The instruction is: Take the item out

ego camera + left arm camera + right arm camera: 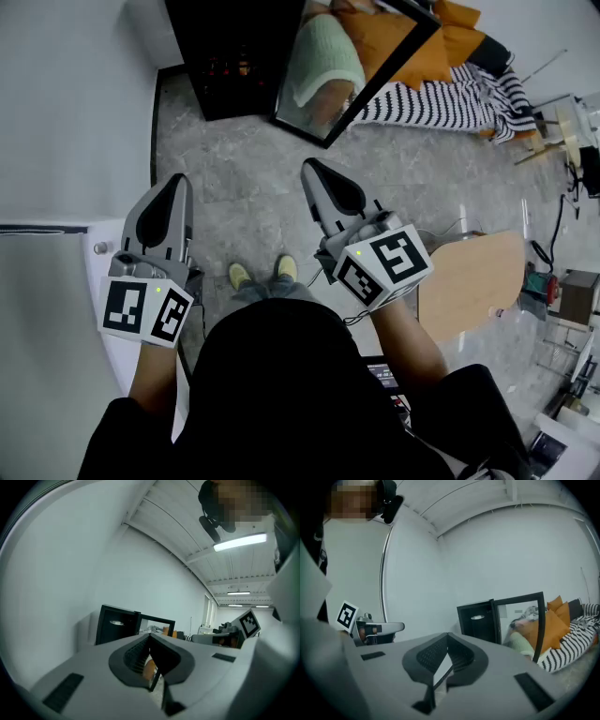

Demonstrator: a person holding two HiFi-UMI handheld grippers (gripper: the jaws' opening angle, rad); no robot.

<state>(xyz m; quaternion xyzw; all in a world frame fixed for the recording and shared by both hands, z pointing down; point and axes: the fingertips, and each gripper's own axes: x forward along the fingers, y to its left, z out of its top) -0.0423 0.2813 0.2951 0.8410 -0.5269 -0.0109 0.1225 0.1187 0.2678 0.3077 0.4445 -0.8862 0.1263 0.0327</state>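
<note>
A black cabinet [234, 56] stands against the wall ahead, its glass door [361, 70] swung open to the right. Something small and reddish shows dimly inside; I cannot tell what it is. My left gripper [178, 180] and right gripper [309, 167] are held side by side, pointing level toward the cabinet and well short of it. Each has its jaws shut tip to tip with nothing between them. In the left gripper view the left gripper [150, 637] points at the cabinet [117, 625]. In the right gripper view the right gripper [447, 635] points left of the cabinet [480, 620].
Orange cushions [412, 42] and a striped cloth [459, 94] lie right of the open door. A rounded wooden tabletop [473, 281] is at my right, with cluttered gear beyond it. A white unit [42, 319] stands at my left. Grey stone floor [244, 197] lies between me and the cabinet.
</note>
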